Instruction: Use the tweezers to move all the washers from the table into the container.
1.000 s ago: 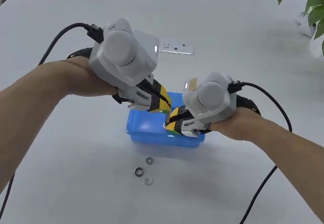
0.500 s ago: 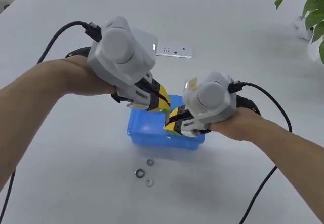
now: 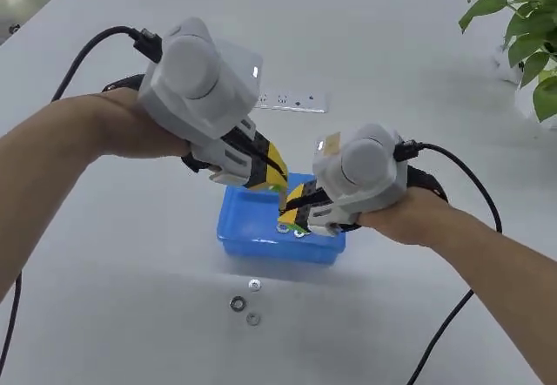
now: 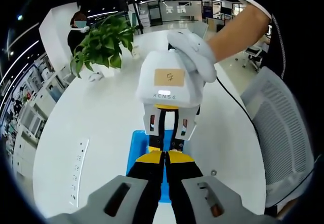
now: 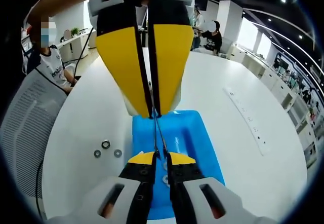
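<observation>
A: Where for the tweezers (image 5: 156, 133)?

B: Strung between the two grippers, above the blue container (image 3: 252, 244). Upper end clamped in the left gripper (image 3: 277, 180), its yellow-tipped fingers (image 5: 121, 57) pressed tight on the thin metal. Lower end down in the right gripper (image 3: 290, 215).

A: And the right fingers (image 5: 143, 167)?

B: Nearly together, just a narrow slot, with both legs of the tweezers inside it. Pinching them, judging by the right gripper view.

A: Any washers (image 3: 237, 303) outside the container?

B: Three, loose on the white tabletop (image 3: 130, 298). Close together, just in front of the container's near wall and apart from it.

A: Anything inside the container?

B: A few washers on the blue floor, right beside the right fingertips. Too small to count for certain.

A: Grippers relative to each other?

B: Nose to nose, tips almost meeting over the container. In the left gripper view, facing the right gripper head-on, with own fingers closed along a thin dark seam.

A: Around the work?

B: A white power strip (image 3: 291, 100) flat on the tabletop beyond the container, well apart from it. A green plant (image 3: 522, 37) at the far right corner. Black cables (image 3: 87, 63) trailing from both grippers.
</observation>
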Available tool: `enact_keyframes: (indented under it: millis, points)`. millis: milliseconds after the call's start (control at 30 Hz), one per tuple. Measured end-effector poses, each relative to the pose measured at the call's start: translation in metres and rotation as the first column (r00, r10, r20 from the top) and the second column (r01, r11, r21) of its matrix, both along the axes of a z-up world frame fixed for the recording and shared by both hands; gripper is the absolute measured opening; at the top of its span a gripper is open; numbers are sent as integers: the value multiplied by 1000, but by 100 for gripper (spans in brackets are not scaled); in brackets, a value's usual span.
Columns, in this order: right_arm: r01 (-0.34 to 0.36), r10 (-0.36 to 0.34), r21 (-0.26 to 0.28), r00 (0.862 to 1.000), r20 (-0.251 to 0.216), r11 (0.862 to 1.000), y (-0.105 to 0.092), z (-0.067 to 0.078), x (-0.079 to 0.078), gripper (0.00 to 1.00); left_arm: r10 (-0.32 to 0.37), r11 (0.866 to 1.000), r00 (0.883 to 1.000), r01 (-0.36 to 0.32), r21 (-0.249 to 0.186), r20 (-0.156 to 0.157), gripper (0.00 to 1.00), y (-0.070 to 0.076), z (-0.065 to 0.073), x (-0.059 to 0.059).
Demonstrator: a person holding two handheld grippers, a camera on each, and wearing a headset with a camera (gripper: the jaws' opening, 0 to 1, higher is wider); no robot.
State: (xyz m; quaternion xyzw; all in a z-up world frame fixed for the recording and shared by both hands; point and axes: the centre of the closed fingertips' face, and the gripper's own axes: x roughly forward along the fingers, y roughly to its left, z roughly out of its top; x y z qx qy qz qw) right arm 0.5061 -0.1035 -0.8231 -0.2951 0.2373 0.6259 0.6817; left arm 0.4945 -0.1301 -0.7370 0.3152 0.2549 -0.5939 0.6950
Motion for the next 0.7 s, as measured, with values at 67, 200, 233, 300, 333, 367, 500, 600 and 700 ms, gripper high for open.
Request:
enact_keyframes:
  millis: [67,200,233,300,333,367,500,600,700]
  points:
    - [-1,1,1,1000,6,1000,0,3,-2,11,-2,1000,1000,2,0,-1,5,0,3,-3]
    - [-3,3,5,1000,12,1000,0,8,-8,11,-5,1000,1000,5,1,2,5,-1,8,-9]
    - [-3,3,7,1000,13,1000,0,10,-9,11,-6,1000,1000,6,0,0,5,-1,10,-10]
    - [-5,5,9,1000,17,1000,0,13,-12,11,-8,1000,1000,8,3,-1,5,0,12,-13]
    - [-6,5,13,1000,17,1000,1,15,-14,11,-8,1000,1000,8,3,-3,5,0,14,-15]
    - [-7,6,15,1000,18,1000,1,15,-16,11,-11,1000,1000,11,5,-5,5,0,15,-17]
    - [-10,9,27,1000,19,1000,3,20,-23,11,-15,1000,1000,15,8,-6,5,2,19,-24]
    - [-14,14,27,1000,23,1000,4,22,-28,11,-18,1000,1000,18,12,-5,4,3,21,-29]
    - [-19,18,28,999,28,999,5,23,-34,11,-21,1000,1000,21,17,-4,4,4,22,-35]
